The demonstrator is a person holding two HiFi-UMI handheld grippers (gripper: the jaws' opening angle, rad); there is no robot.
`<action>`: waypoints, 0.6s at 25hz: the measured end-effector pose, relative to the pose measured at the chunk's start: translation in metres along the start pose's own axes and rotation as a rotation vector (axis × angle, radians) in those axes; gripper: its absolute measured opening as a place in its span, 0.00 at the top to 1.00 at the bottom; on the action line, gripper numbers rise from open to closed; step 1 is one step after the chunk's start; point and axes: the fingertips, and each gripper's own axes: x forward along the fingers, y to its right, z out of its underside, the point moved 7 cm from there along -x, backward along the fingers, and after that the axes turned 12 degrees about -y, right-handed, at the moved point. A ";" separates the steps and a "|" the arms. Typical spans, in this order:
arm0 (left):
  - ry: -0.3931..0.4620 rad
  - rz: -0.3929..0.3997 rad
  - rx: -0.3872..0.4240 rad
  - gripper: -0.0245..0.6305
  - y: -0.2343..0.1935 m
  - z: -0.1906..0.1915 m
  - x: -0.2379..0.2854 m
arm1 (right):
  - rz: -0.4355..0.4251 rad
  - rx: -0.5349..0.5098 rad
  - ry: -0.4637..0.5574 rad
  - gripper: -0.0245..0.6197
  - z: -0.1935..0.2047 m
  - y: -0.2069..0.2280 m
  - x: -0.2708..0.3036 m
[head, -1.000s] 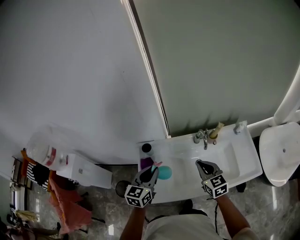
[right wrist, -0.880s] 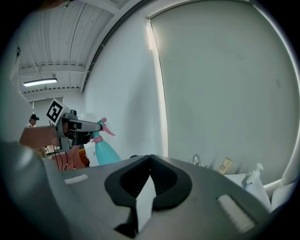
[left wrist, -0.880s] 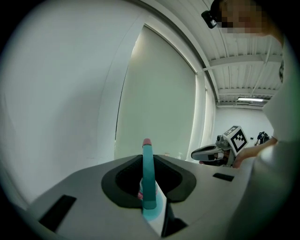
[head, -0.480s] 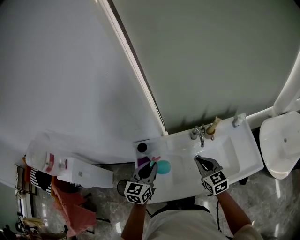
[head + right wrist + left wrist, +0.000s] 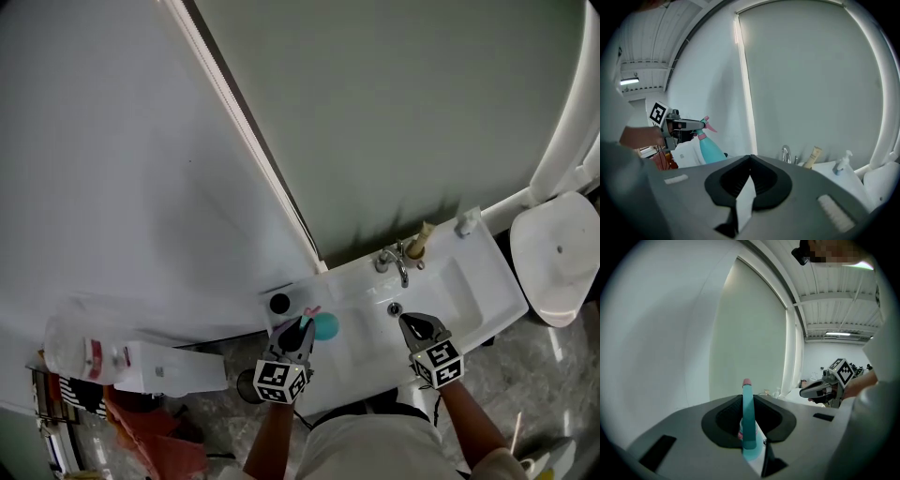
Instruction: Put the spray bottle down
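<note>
Left claw (image 5: 301,324) holds the spray bottle (image 5: 325,326) upright, nozzle facing the wall (image 5: 141,187)

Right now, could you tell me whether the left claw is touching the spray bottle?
Touching. The left gripper view shows the left claw clamped on the spray bottle at its teal head.

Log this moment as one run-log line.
left tool: shut on spray bottle neck | spray bottle: upright, over left end of sink, contact unclear | right tool: shut, empty, over sink
</note>
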 end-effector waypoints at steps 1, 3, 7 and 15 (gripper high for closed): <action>0.002 0.004 0.012 0.86 -0.004 0.001 0.005 | 0.012 0.012 -0.003 0.95 0.002 0.001 0.001; 0.005 0.013 0.044 0.86 -0.011 0.002 0.016 | 0.033 0.032 -0.009 0.95 0.006 0.000 0.003; -0.013 0.049 0.080 0.86 -0.026 0.006 0.045 | 0.067 0.063 -0.024 0.95 0.010 -0.002 0.008; -0.043 0.100 0.139 0.86 -0.044 0.007 0.126 | 0.124 0.115 -0.041 0.95 0.017 0.002 0.016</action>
